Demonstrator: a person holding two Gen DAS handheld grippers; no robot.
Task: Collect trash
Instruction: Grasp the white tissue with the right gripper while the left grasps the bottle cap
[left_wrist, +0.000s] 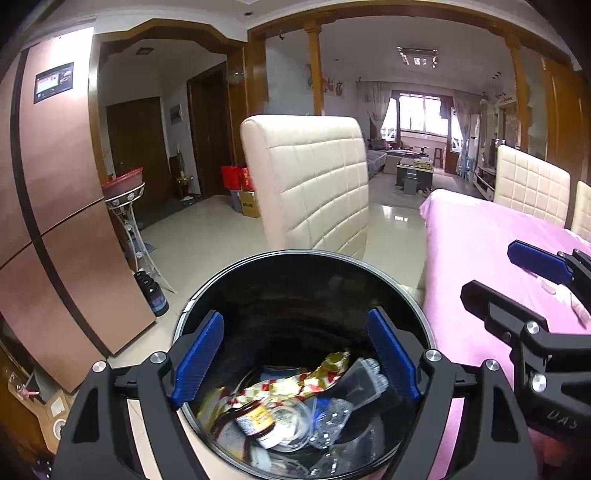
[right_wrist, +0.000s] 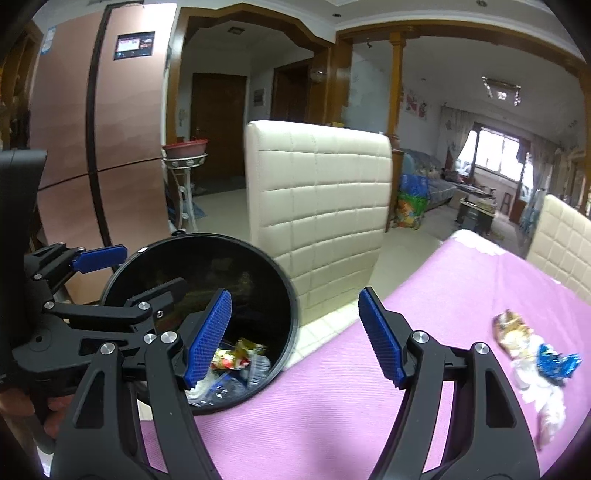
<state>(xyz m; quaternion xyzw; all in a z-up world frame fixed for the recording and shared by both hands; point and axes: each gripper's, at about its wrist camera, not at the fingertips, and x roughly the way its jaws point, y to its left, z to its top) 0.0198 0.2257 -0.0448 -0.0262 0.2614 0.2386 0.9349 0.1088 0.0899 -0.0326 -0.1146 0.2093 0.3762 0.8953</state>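
Note:
A black round trash bin (left_wrist: 295, 254) stands on the floor at the corner of the pink-clothed table (right_wrist: 443, 288). Inside it lie a jar with a yellow label (left_wrist: 255, 421), a patterned wrapper (left_wrist: 295, 384) and a clear plastic bottle (left_wrist: 365, 376). My left gripper (left_wrist: 297, 354) hangs open over the bin's mouth, with nothing between its fingers. My right gripper (right_wrist: 295, 321) is open and empty over the table edge beside the bin (right_wrist: 184, 266). On the cloth to its right lie a gold wrapper (right_wrist: 511, 332), a blue wrapper (right_wrist: 554, 363) and a white tissue (right_wrist: 543, 398).
A cream quilted chair (left_wrist: 310, 177) stands just behind the bin. A copper-coloured fridge (left_wrist: 55, 221) fills the left side, with a plant stand (left_wrist: 129, 206) and a dark bottle (left_wrist: 153, 295) on the floor beside it. More cream chairs (left_wrist: 528, 188) line the table's far side.

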